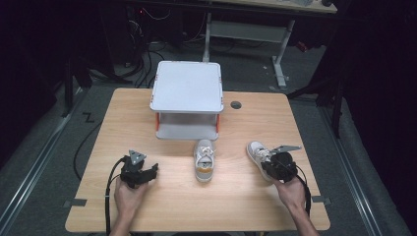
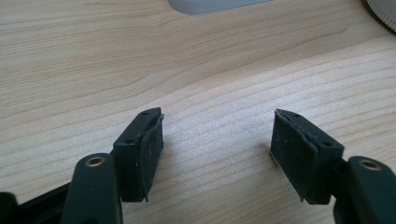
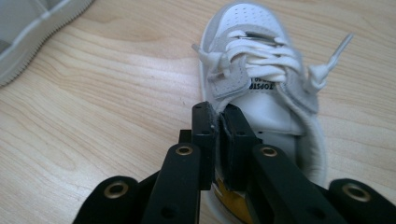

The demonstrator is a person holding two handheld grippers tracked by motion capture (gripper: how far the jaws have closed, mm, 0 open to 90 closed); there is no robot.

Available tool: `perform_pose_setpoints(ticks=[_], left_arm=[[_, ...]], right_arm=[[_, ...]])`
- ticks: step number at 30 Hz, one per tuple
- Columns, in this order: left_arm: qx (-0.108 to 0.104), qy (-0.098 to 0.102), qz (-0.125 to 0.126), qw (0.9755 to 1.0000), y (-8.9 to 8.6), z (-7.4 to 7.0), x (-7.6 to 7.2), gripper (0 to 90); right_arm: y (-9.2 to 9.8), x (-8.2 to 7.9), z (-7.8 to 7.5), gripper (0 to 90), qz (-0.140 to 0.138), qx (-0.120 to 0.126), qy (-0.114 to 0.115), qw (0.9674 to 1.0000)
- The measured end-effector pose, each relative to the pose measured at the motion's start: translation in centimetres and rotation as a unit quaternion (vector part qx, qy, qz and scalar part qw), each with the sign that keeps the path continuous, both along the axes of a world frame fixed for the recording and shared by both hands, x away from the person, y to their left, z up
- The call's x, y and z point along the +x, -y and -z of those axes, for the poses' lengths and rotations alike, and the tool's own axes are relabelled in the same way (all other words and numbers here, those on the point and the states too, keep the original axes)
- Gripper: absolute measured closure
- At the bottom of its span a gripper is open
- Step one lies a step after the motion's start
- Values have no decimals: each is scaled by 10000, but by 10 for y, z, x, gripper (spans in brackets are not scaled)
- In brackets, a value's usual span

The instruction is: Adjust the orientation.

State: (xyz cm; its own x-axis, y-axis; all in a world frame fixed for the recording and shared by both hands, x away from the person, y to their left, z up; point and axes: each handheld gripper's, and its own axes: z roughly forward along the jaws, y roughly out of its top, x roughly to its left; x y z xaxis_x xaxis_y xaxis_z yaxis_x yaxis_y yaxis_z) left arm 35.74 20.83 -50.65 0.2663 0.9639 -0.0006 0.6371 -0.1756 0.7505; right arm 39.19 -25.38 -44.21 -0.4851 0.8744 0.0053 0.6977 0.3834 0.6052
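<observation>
Right claw pinching white sneaker collar, left claw spread above bare wooden table.

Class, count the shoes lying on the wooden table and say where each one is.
2. One shoe lies mid-table in front of the grey shelf unit; the other shoe lies to its right, with the right claw shut on its collar.

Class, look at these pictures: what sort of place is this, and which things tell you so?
Probably a lab or workshop set up for recording: a wooden table on grey carpet, cables trailing on the floor behind it, and a hand-held gripper in each hand working with shoes.
</observation>
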Motion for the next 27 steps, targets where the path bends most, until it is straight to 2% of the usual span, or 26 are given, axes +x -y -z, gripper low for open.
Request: perform_pose_setpoints(ticks=[4, 9, 16, 22, 27], left_arm=[[-1, -2, 0, 10000, 0, 0, 0, 346], [-3, 2, -1, 10000, 0, 0, 0, 347], [-46, 10, 36, 10000, 0, 0, 0, 349], [-29, 5, 30, 10000, 0, 0, 0, 351], [-6, 15, 47, 10000, 1, 0, 0, 358]], right_arm=[[-3, -2, -5, 862, -48, -9, 145, 9999], [-10, -4, -12, 862, -192, 21, 211, 9996], [-33, -10, -18, 859, -485, -100, 288, 9984], [-56, -5, -20, 859, -655, -175, 295, 9973], [-75, 6, -20, 858, -576, -150, 102, 9982]])
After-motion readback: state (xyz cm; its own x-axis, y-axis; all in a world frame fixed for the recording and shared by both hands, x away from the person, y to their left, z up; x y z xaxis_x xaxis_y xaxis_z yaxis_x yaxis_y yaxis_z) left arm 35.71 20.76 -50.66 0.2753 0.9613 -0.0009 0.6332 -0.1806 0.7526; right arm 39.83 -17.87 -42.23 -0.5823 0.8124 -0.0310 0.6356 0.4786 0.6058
